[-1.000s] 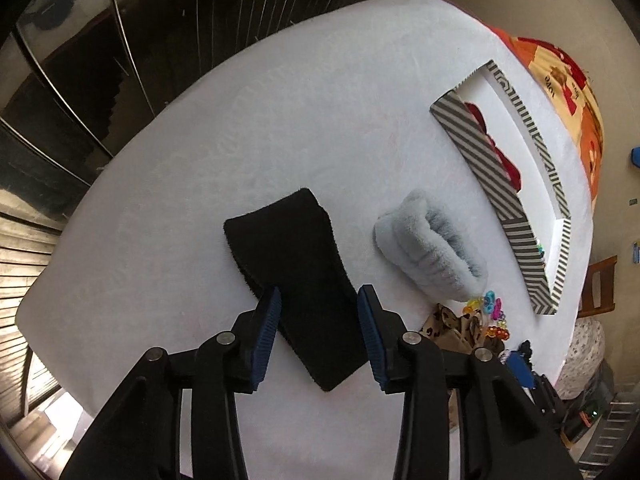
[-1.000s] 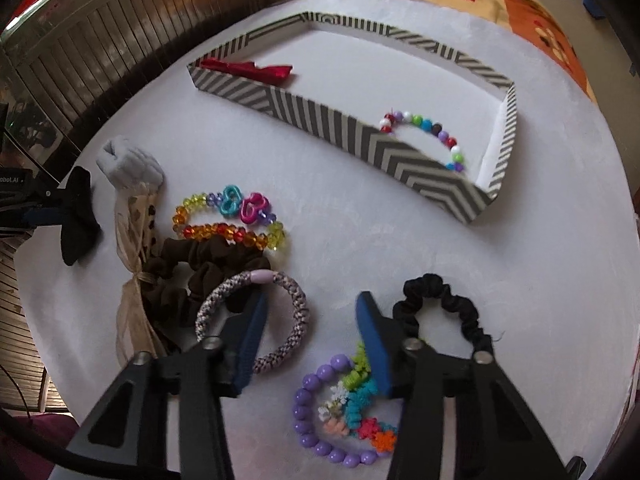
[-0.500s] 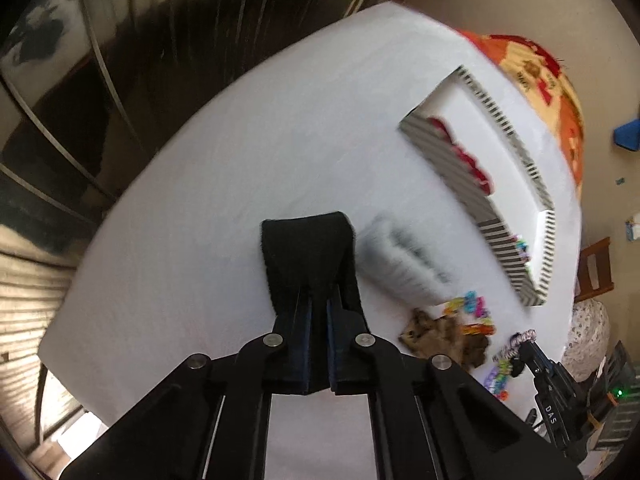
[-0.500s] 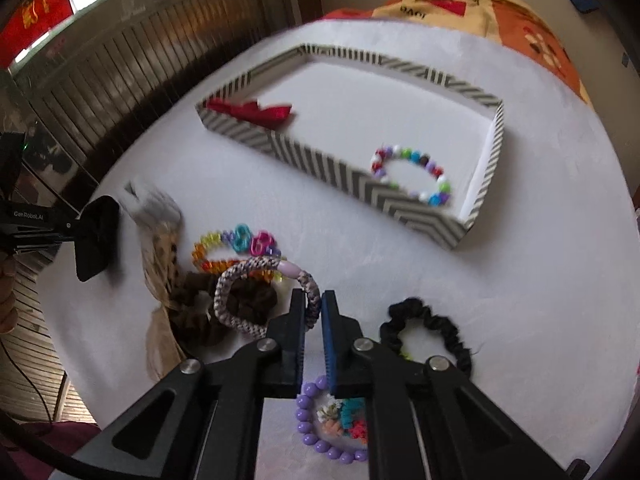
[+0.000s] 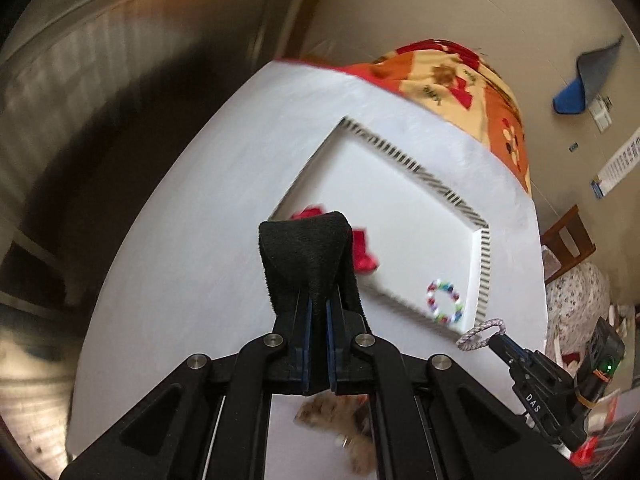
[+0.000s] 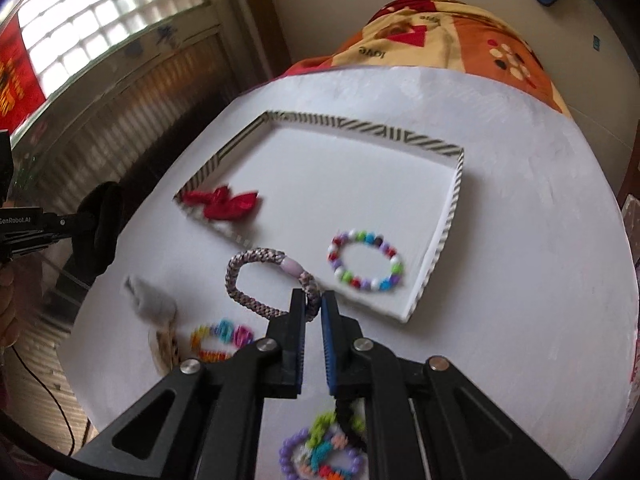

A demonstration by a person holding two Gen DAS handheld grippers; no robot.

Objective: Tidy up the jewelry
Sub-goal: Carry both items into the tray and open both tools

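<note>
Black headband (image 5: pixel 306 258): pinched between the pressed-together jaws of the left gripper (image 5: pixel 318 320), its free end sticking up toward 12 o'clock, lifted off the table.
Right gripper (image 6: pixel 311 312): jaws clamped on the braided bracelet (image 6: pixel 262 276), whose loop stands out toward 11 o'clock, clear of the table.
Striped tray (image 6: pixel 450 216): beyond both grippers at 12 to 1 o'clock, on the white table (image 6: pixel 520 280).
Tray contents: red bow (image 6: pixel 224 202) in the left corner; beaded bracelet (image 6: pixel 366 260) near the right corner, just past the braided bracelet at 1 o'clock.
Table leftovers: grey scrunchie (image 6: pixel 152 300) and colourful chain (image 6: pixel 222 338) at 9 o'clock of the right gripper; purple bead bracelet (image 6: pixel 320 456) beneath it.
</note>
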